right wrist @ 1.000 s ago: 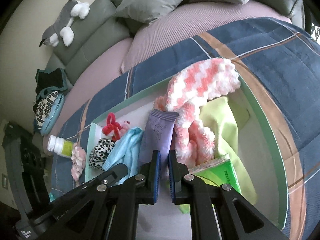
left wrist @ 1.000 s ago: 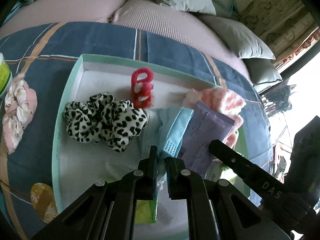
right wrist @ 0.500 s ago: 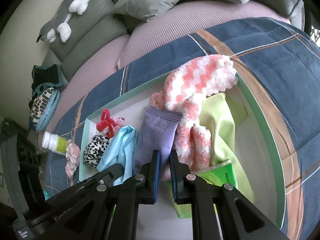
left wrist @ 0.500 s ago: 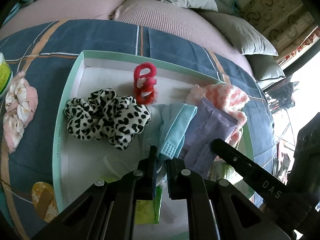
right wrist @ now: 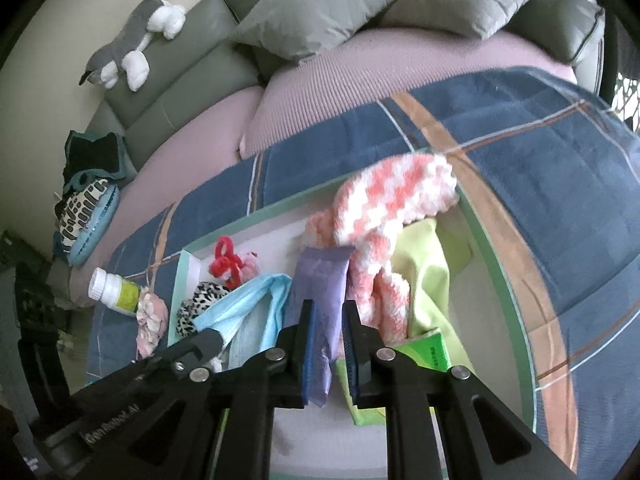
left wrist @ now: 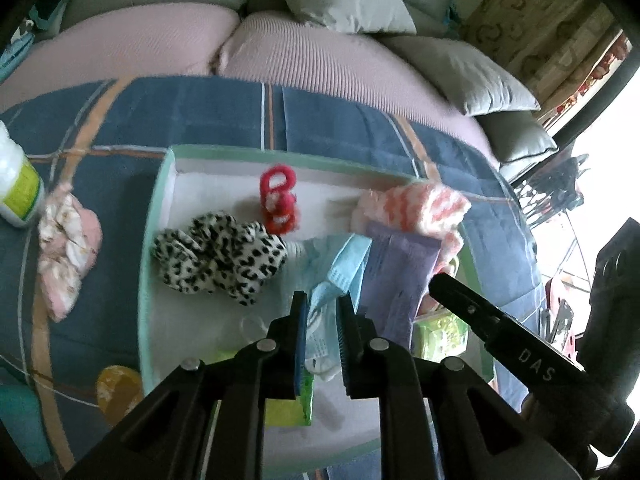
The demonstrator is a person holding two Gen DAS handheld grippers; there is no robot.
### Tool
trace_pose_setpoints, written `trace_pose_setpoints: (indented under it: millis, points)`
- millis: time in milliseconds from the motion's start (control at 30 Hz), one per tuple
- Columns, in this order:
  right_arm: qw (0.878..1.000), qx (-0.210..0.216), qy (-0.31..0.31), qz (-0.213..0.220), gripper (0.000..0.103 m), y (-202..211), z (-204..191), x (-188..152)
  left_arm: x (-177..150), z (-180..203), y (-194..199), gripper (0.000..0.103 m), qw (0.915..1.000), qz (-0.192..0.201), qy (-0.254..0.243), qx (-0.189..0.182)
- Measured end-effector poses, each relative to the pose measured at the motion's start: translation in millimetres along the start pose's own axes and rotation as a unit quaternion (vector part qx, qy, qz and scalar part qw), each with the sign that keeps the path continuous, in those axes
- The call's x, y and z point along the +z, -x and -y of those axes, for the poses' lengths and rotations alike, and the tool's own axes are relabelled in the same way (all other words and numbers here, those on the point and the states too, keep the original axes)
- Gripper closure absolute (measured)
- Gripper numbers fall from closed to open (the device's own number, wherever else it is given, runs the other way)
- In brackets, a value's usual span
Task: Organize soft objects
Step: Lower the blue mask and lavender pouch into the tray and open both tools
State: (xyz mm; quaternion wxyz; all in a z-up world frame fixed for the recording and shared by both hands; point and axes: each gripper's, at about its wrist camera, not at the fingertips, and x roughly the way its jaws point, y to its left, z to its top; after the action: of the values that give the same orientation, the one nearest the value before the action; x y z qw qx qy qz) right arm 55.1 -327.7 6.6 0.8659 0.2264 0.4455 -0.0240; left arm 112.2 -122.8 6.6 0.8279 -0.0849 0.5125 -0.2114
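A mint-rimmed white tray (left wrist: 146, 264) (right wrist: 504, 240) on the blue plaid blanket holds a leopard scrunchie (left wrist: 218, 256), a red hair tie (left wrist: 278, 202), a light blue face mask (left wrist: 340, 264) (right wrist: 248, 312), a purple packet (left wrist: 396, 276) (right wrist: 320, 280), a pink-white fuzzy sock (left wrist: 416, 204) (right wrist: 392, 208), a lime cloth (right wrist: 424, 276) and a green tissue pack (right wrist: 430, 354). My left gripper (left wrist: 322, 300) is slightly open above the mask, holding nothing. My right gripper (right wrist: 328, 308) is slightly open above the purple packet.
A pink floral scrunchie (left wrist: 66, 248) and a white bottle with a green label (left wrist: 16, 184) lie on the blanket (left wrist: 328, 128) left of the tray. Grey cushions (right wrist: 312, 8) and a plush toy (right wrist: 132, 40) sit behind on the sofa.
Both grippers have opened slightly and pulled back and up from the tray. The mask and purple packet stay in the tray.
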Motion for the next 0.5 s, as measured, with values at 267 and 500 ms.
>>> trace_pose_setpoints:
  millis: [267, 500]
  points:
    - [1.000, -0.012, 0.010, 0.009, 0.088, 5.1, -4.8, 1.9, 6.7, -13.1, 19.9, 0.083, 0.9993, 0.031, 0.014, 0.015]
    - [0.999, -0.043, 0.014, 0.006, 0.073, 1.8, -4.2, 1.4, 8.1, -31.3, 14.2, 0.054, 0.9978, 0.024, 0.041, 0.045]
